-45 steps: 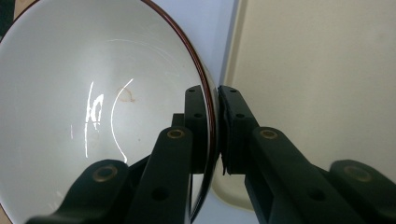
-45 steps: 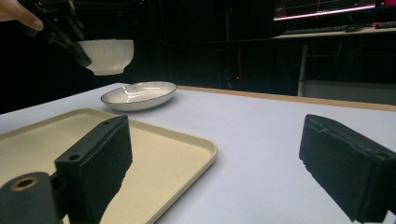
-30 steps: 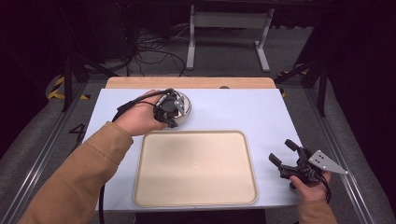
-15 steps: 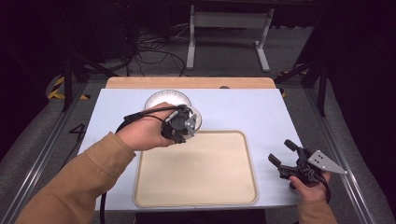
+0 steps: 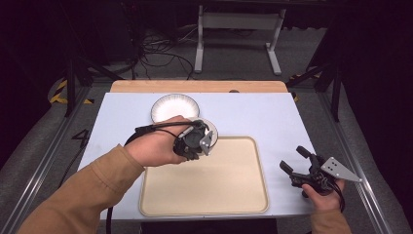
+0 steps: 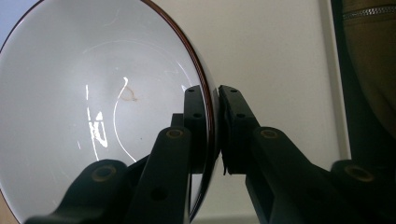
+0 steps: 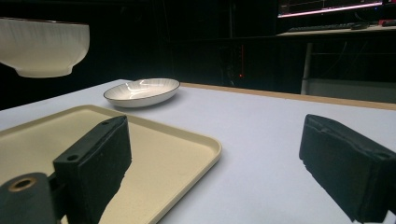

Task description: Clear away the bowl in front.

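A white bowl [image 5: 210, 129] with a dark rim hangs in the air over the far left corner of the cream tray [image 5: 204, 195]. My left gripper [image 5: 197, 142] is shut on the bowl's rim. In the left gripper view the two jaws pinch the rim of the bowl [image 6: 93, 116] at the left gripper [image 6: 214, 98], one pad inside and one outside. The right gripper view has the bowl [image 7: 42, 44] aloft at upper left. My right gripper [image 5: 292, 158] rests open to the right of the tray, nothing between its jaws.
A shallow white plate [image 5: 175, 107] with a dark rim sits on the pale blue table top [image 5: 272, 117] behind the tray; the right gripper view has this plate [image 7: 142, 91] beyond the tray [image 7: 154, 154]. Cables and a metal stand lie on the floor past the table's far edge.
My left hand has carried the bowl off the plate, to the right and nearer, over the tray's far left corner. The plate is now uncovered. The right gripper has stayed still.
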Demonstrator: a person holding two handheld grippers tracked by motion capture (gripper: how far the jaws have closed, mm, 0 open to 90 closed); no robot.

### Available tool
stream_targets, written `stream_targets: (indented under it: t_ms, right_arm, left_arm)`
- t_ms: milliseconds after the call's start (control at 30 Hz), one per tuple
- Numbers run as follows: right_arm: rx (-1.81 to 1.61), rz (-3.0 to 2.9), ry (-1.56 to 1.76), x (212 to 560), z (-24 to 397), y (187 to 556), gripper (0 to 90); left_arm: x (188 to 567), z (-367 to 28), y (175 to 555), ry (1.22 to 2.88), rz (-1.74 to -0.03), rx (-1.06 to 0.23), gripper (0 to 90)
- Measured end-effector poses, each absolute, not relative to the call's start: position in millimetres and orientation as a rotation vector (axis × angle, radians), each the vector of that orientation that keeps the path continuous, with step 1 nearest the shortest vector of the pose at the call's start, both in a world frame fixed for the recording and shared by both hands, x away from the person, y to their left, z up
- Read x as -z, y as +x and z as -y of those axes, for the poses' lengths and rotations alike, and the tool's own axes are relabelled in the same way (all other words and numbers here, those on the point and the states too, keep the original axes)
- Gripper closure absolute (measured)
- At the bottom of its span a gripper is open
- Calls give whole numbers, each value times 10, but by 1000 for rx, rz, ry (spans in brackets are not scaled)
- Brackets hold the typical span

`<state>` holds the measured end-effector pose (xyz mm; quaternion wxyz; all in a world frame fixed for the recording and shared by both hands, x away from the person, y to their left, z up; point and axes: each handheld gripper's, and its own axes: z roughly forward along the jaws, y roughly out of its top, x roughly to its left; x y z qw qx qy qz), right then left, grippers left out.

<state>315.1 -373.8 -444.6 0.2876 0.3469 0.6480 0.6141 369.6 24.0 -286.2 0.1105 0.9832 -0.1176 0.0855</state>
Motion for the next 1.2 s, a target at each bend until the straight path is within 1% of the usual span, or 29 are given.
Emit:
stream_targets:
  t_ms: [333,600,733,1200]
  right_arm:
    - [-1642,-1732,927,4447,3733,3150,97]
    - [-1643,-1731,927,4448,3734,3151,97]
    - [-1644,-1733,926,4447,3732,3151,97]
    - [-1644,-1734,924,4452,3725,3154,97]
  left_arm:
    - [2895,-156,3579,2893,433,-220,827]
    - [2946,-109,3530,2881,466,-205,827]
    - [3018,-80,3508,2880,471,-202,828]
    - [3324,-17,3522,2886,482,-125,824]
